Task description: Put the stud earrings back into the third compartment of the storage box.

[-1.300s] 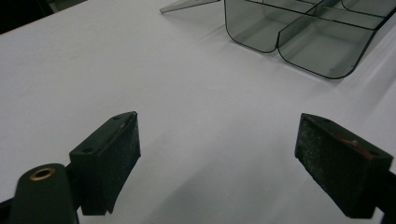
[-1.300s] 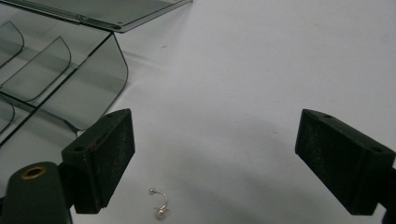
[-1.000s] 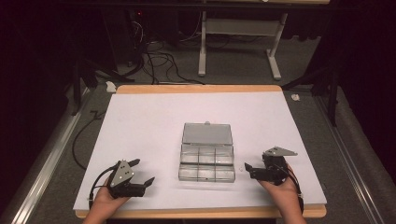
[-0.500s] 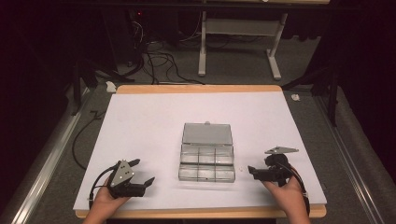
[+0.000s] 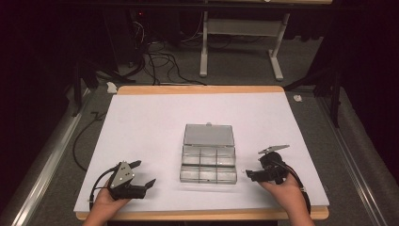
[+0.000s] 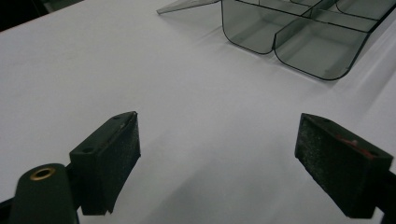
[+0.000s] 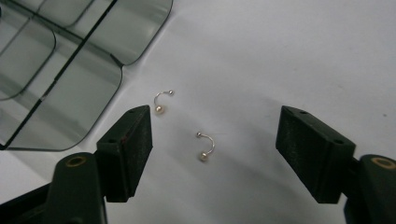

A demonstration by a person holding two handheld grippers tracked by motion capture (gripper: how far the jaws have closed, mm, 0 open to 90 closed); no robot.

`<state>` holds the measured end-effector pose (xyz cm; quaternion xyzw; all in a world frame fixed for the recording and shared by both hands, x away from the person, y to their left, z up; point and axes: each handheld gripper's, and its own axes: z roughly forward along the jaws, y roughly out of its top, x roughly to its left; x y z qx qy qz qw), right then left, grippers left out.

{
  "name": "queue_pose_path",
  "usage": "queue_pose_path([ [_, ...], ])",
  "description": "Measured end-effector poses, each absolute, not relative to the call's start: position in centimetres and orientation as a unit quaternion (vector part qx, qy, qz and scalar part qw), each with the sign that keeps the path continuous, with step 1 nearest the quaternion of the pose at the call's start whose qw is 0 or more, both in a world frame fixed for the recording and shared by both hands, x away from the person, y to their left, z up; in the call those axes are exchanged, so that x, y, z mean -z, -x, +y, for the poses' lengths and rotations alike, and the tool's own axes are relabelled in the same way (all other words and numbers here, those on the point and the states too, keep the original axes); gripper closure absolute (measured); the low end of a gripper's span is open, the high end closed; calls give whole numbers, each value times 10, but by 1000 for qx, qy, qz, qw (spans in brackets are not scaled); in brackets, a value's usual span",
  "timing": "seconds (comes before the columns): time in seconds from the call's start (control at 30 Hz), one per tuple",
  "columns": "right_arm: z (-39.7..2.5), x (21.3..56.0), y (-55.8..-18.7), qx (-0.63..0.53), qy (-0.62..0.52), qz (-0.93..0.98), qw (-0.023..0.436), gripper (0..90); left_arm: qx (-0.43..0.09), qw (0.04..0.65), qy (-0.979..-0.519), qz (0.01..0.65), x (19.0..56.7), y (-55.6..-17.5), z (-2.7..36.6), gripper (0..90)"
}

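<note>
Clear box [image 5: 208,162] open on the white table [image 5: 150,122], compartments seemingly bare; two pearl-tipped hooked earrings [image 7: 205,146] beside it between right tool [image 7: 215,149] jaws spread apart; left tool [image 6: 219,158] likewise apart.

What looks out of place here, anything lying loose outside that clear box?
Yes. Two small pearl earrings lie loose on the white table, just outside the open organizer box, between the right gripper jaws. The compartments look empty.
</note>
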<state>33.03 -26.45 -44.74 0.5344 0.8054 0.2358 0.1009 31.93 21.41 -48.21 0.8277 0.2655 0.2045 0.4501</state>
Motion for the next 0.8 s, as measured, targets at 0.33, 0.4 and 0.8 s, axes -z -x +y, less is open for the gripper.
queue_pose_path([
  [0.33,-255,441,-340,-178,-516,834,79,312,-205,447,-830,263,482,-319,214,148],
  [0.4,-254,439,-342,-170,-511,840,69,319,-204,448,-830,263,482,-319,214,148],
  [0.8,-240,428,-351,-123,-477,869,51,503,-203,447,-831,261,482,-320,214,148],
])
